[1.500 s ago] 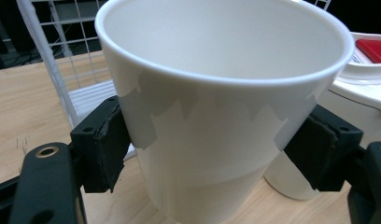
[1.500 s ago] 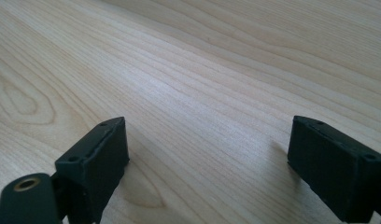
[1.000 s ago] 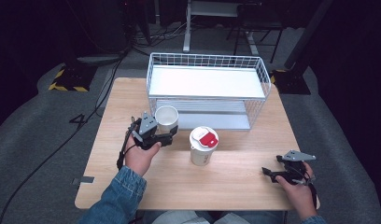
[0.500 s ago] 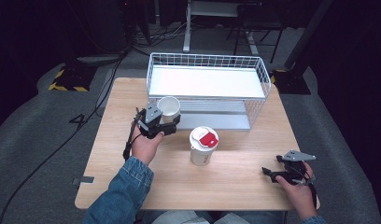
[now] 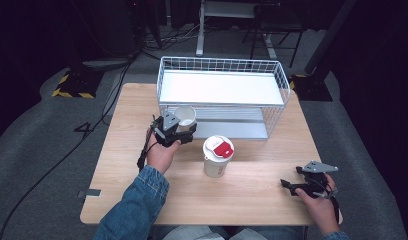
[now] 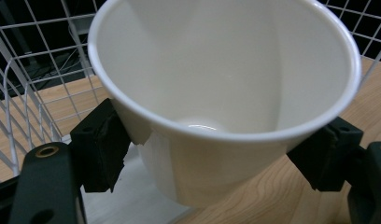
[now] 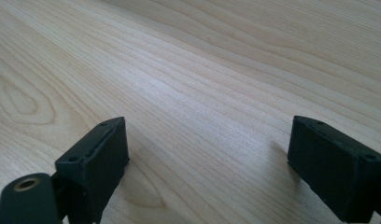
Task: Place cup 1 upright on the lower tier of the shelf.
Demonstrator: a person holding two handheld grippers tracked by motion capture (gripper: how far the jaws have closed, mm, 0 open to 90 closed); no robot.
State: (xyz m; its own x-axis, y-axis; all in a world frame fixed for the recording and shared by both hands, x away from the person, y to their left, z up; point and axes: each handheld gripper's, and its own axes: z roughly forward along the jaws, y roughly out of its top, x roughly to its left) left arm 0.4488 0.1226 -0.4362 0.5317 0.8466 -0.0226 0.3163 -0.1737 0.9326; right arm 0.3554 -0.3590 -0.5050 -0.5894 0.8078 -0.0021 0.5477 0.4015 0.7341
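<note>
My left gripper (image 5: 183, 129) is shut on an empty white paper cup (image 5: 185, 116), held tilted just in front of the wire basket (image 5: 219, 61). In the left gripper view the pads (image 6: 102, 144) press both sides of the cup (image 6: 221, 93), with basket wire behind it. A second white cup with a red-marked lid (image 5: 218, 156) stands upright mid-table, to the right of my left hand. My right gripper (image 5: 288, 185) rests near the table's front right corner, open, with bare wood between its jaws in the right gripper view (image 7: 207, 149).
The white wire basket has a raised white shelf and an open lower level facing me. The wooden table (image 5: 242, 200) ends close behind my right hand. Dark floor, cables and stands surround the table.
My left gripper has carried the white cup away from me and slightly right, closer to the basket's front. The lidded cup and my right gripper have stayed put.
</note>
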